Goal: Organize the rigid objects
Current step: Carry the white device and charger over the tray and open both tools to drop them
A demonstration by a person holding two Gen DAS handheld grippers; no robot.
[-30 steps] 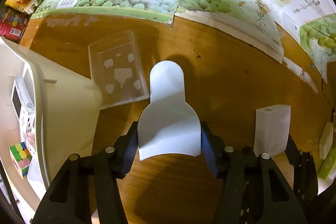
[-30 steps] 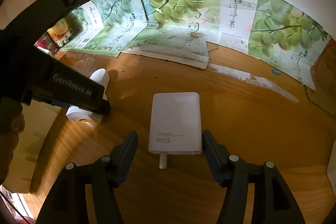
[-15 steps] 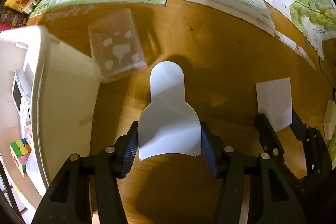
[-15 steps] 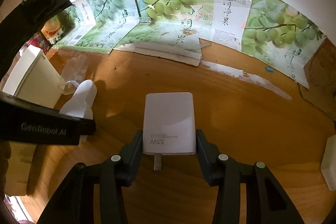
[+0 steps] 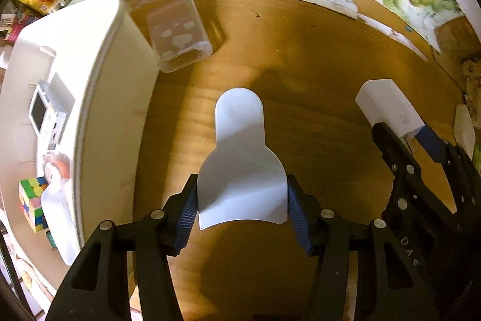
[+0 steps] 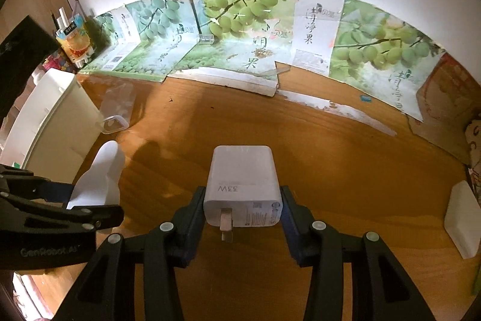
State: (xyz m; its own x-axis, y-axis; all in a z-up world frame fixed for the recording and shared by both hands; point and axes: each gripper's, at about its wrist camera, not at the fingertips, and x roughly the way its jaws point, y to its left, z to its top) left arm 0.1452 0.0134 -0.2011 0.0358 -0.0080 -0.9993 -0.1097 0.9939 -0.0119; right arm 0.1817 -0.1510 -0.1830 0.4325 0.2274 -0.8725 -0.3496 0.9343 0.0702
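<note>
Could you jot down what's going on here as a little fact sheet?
Surface: wooden table
Left tool: shut on white scoop
Right tool: shut on white charger, prong toward camera
Storage: white bin at left, holding a colour cube
Loose: clear cup lying on its side by the bin
Backdrop: grape-print cardboard

My left gripper (image 5: 242, 212) points straight down, its fingers (image 5: 186, 209) clamped on the wide end of a white scoop (image 5: 240, 158). My right gripper (image 6: 243, 208) angles steeply downward just to its right, fingers (image 6: 195, 206) pressed against both sides of a white charger (image 6: 242, 182).
</note>
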